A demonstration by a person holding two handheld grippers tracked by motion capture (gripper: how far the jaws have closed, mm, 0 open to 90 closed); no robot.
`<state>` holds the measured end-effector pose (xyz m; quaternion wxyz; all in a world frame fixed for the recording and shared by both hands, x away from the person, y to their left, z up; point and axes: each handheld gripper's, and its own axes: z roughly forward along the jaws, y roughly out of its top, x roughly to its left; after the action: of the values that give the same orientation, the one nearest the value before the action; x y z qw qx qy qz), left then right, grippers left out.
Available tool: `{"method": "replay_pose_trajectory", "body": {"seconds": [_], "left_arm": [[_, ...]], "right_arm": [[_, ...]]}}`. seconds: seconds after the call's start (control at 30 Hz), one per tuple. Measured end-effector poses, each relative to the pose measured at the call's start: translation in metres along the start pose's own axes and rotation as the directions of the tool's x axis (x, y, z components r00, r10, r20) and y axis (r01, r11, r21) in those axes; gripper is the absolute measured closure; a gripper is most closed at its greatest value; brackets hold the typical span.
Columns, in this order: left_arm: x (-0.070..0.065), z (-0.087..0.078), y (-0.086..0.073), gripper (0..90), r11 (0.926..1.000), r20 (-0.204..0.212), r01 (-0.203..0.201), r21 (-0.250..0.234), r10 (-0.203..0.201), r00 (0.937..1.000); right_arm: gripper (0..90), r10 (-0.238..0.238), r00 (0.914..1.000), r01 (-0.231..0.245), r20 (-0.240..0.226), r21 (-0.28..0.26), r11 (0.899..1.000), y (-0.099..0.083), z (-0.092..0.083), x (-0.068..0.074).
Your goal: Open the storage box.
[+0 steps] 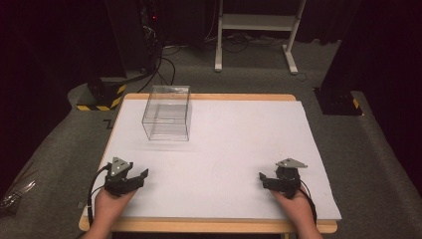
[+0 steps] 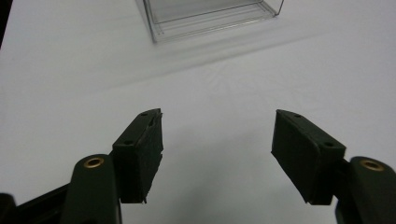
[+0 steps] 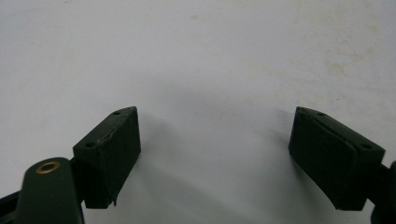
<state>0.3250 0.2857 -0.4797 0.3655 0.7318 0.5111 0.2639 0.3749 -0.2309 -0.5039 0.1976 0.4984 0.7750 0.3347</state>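
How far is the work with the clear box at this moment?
Nothing looks done yet: the clear box stands untouched on the far left of the table. The left hand-held gripper faces it with open, empty jaws. The right hand-held gripper rests open. Reaching and grasping are left.

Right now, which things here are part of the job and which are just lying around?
Part of the job:
clear box
left gripper
right gripper
white table

Lying about:
white stand on the floor
cables
striped base
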Motion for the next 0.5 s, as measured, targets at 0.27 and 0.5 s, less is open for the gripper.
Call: {"method": "replay_pose_trajectory", "body": {"seconds": [0.27, 0.5], "left_arm": [[-0.004, -0.003, 0.007, 35.6, 0.9997, 0.033, 0.012, -0.023, -0.011, 0.9994], [-0.011, 0.002, 0.017, 32.7, 0.9997, 0.018, 0.008, -0.024, -0.007, 0.9998]], "right_arm": [[16.6, -0.004, 1.0000, 0.004, 0.002, -0.001, 1.000, 0.000, 0.000, 0.000], [16.6, -0.005, 1.0000, 0.005, 0.004, -0.001, 1.000, 0.000, 0.000, 0.000]]}}
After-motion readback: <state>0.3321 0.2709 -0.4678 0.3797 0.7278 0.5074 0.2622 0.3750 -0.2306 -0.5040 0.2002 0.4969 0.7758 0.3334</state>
